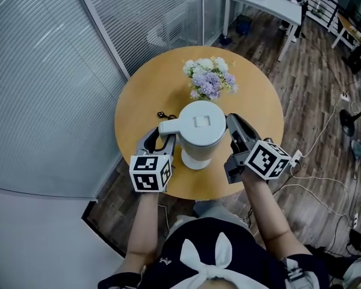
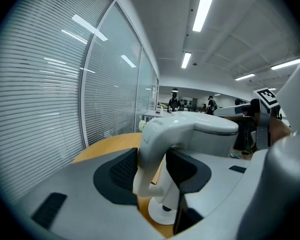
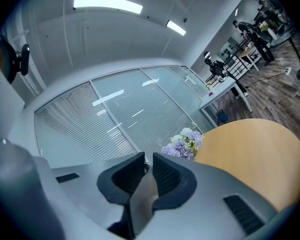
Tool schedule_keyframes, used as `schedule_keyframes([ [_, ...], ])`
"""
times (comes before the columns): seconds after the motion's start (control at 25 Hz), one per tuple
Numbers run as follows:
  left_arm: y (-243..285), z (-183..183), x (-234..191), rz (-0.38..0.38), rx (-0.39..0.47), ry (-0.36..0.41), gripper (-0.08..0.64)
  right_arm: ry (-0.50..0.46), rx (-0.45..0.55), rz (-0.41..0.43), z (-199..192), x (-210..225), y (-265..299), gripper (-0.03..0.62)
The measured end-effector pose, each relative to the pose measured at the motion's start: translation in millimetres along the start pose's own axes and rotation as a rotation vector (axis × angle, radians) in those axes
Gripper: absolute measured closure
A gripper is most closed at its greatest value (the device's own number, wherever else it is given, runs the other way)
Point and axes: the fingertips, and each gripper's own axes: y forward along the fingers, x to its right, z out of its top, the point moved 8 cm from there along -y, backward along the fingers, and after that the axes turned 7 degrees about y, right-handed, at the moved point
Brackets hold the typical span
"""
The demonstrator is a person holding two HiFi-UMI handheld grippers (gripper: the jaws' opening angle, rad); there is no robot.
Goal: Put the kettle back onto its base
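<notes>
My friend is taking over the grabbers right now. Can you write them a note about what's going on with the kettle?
Left hand-held gripper: shut on the handle of the kettle.
Right hand-held gripper: jaws almost together, empty, beside the kettle's right side.
Base: on the table, near its front edge; flowers stand behind.
Done: kettle is over the base but seems not seated; the base's centre pin shows.
Left: lower it straight down, then let go.
</notes>
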Motion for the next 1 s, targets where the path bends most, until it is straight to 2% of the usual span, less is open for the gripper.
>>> schedule_keyframes([
  [1.0, 16, -40, 1, 0.059, -0.113, -0.043, 0.365, 0.045, -0.124, -0.022, -24, 41, 28, 0.540],
])
